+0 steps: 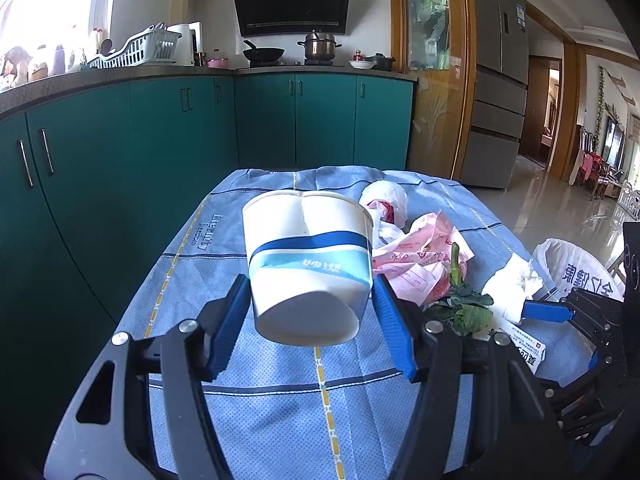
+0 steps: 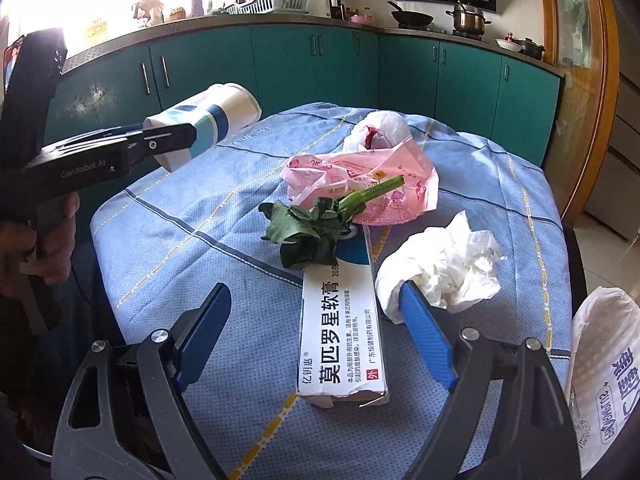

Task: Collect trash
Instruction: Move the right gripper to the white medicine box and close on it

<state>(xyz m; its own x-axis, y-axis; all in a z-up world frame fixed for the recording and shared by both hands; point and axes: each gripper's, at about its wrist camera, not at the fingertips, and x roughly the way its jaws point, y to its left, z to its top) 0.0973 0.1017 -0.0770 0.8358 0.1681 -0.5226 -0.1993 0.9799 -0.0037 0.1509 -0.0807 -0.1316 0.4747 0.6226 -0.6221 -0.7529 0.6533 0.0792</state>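
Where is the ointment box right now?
Right wrist view: the ointment box lies on the blue tablecloth between the right gripper fingers, wilted greens on its far end.

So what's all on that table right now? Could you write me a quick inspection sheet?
Surface: table under a blue checked cloth.
Job's things: paper cup lifted off the cloth; ointment box, wilted greens, crumpled tissue, pink plastic bag and white plastic bag lying on it.
Clutter: nothing seen beyond the trash.
Grippers: left gripper shut on the paper cup; right gripper open, over the ointment box.
Cables: nothing seen.
Surroundings: teal cabinets, white trash bag at the table's right edge.
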